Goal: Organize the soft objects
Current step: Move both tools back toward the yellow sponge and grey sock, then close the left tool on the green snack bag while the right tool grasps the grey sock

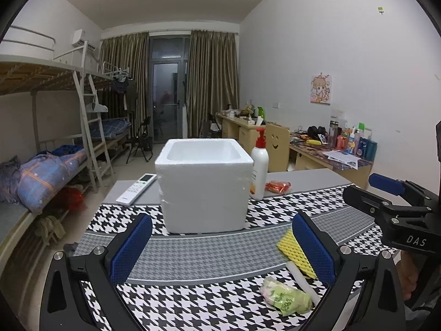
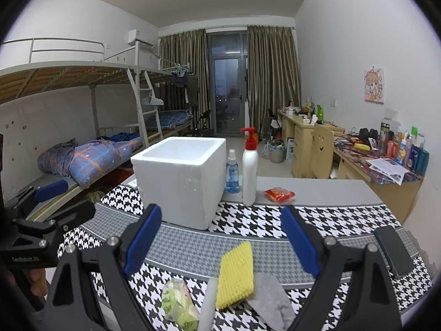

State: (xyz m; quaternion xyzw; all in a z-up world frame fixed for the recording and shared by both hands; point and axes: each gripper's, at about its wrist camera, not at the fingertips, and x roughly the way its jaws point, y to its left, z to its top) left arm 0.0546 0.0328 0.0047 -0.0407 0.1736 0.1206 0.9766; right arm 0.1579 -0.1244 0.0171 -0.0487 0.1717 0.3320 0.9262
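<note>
Left wrist view: left gripper (image 1: 222, 245) spread wide, nothing between its blue pads, hovering over the houndstooth cloth (image 1: 193, 303). White foam box (image 1: 205, 184) straight ahead on the cloth, open top, upright. Yellow sponge (image 1: 293, 253) just beside the right-hand pad, partly hidden by it; white foam stick (image 1: 299, 278) alongside the sponge; green packet (image 1: 286, 298) lying nearest the camera, touching the stick's lower end. Remote control (image 1: 136, 189) left of the box on the grey table (image 1: 308, 178). White pump bottle (image 1: 259, 165) just right of the box, red snack wrapper (image 1: 277, 187) beside its base.

Right wrist view: right gripper (image 2: 220, 240) likewise released, fingers far apart and holding nothing. Sponge (image 2: 235, 273) below and between the fingers, flat on the cloth (image 2: 248, 223), overlapping a grey sock (image 2: 271, 300) on its right. Stick (image 2: 208, 303) along the sponge's left edge, packet (image 2: 179, 303) left of that. Box (image 2: 182, 179) beyond, well apart from the soft things. Blue spray bottle (image 2: 232, 172) tucked between box and pump bottle (image 2: 249, 171). Dark phone (image 2: 394, 249) at the cloth's right edge. Left gripper (image 2: 49, 190) visible at far left, a hand (image 2: 38, 282) under it.
</note>
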